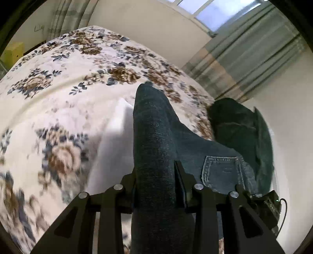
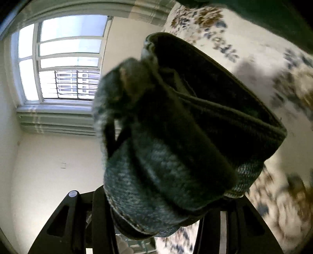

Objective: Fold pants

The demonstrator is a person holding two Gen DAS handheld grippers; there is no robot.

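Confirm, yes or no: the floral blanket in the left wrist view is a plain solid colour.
No. The blanket is cream printed with brown and blue flowers, lying under the dark jeans.

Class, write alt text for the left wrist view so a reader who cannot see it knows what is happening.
The left gripper is clamped on a bunched fold of dark denim pants, held above a bed covered by a floral blanket. A back pocket shows at the right, with a curtained window behind.
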